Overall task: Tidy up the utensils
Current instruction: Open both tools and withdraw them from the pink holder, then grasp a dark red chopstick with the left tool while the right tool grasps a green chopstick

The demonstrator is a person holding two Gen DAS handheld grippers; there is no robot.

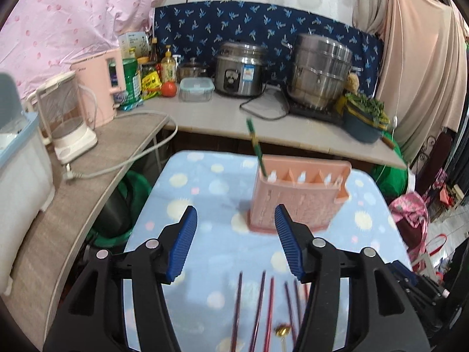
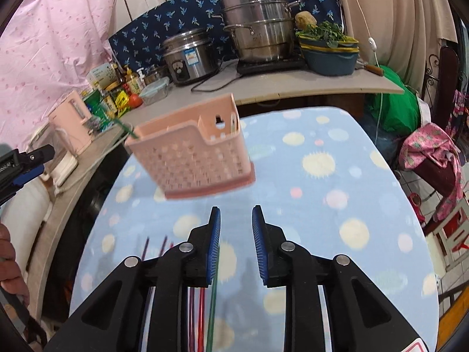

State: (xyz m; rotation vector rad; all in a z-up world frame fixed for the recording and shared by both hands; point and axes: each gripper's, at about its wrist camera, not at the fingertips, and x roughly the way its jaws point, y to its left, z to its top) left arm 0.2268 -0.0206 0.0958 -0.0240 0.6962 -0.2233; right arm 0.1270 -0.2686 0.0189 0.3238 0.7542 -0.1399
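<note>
A pink plastic utensil holder (image 1: 299, 196) stands on the blue dotted cloth (image 1: 211, 199); it also shows in the right wrist view (image 2: 193, 152). One green chopstick (image 1: 256, 146) stands in its left compartment, leaning left. Several red and purple chopsticks (image 1: 258, 305) and a small gold spoon (image 1: 283, 333) lie on the cloth below my left gripper (image 1: 236, 220), which is open and empty, short of the holder. My right gripper (image 2: 236, 220) is open and empty in front of the holder. Red, purple and green chopsticks (image 2: 205, 316) lie under its left finger.
A counter (image 1: 205, 111) behind the table holds a rice cooker (image 1: 240, 70), a steel steamer pot (image 1: 319, 70), a lidded food box (image 1: 195, 88), a tomato, bottles, a pink kettle (image 1: 99, 85) and a white jug (image 1: 66, 117). A basin of greens (image 1: 363, 117) sits at right.
</note>
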